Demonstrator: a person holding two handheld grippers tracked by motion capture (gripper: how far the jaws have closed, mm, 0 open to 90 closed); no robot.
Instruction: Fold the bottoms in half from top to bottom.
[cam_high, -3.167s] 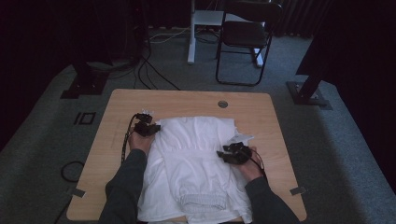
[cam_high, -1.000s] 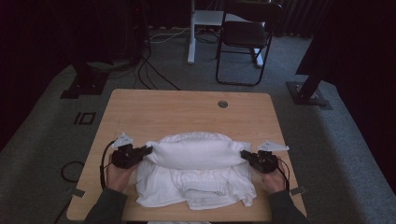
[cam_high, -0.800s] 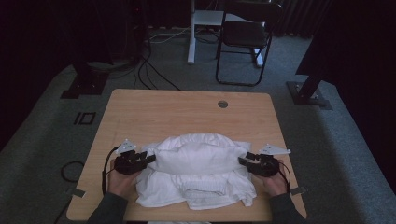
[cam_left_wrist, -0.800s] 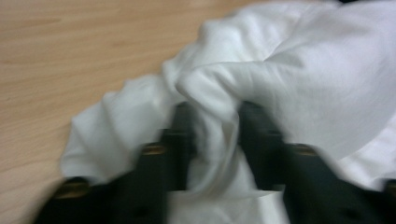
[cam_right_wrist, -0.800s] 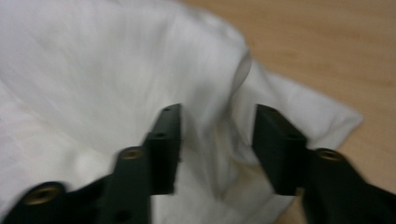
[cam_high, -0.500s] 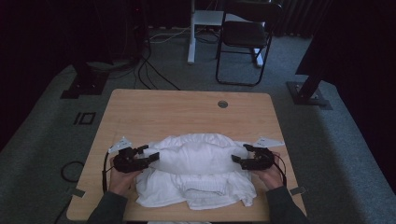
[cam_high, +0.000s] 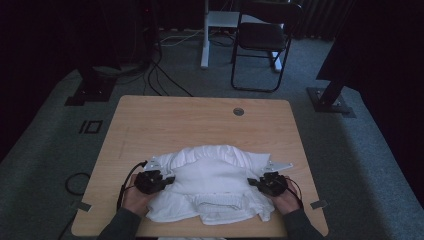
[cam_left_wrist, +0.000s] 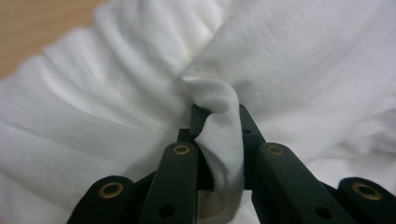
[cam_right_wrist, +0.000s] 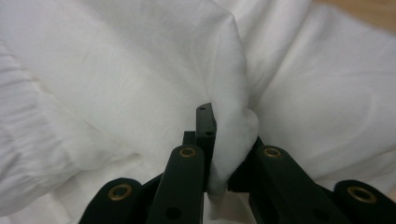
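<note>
A white garment (cam_high: 215, 175) lies bunched and folded over itself on the near half of the wooden table (cam_high: 200, 120). My left gripper (cam_high: 168, 179) is at its left edge. In the left gripper view the left gripper (cam_left_wrist: 218, 116) pinches a raised fold of the white cloth (cam_left_wrist: 303, 70); its jaws have just been closing on it. At the garment's right edge sits my right gripper (cam_high: 251, 181). The right gripper (cam_right_wrist: 225, 122) likewise clamps a fold of the cloth (cam_right_wrist: 140, 70), and its jaws have just closed on it too.
A round cable hole (cam_high: 238, 111) sits near the table's far edge. Behind the table stand a black chair (cam_high: 262, 40) and a white post (cam_high: 205, 35), with cables (cam_high: 160, 75) on the carpet. Dark stand bases (cam_high: 330, 97) flank the table.
The far part of the garment has been drawn over toward the near edge. Over the last second both grippers shifted inward and lower, and each now grips a fold at the bundle's sides.
</note>
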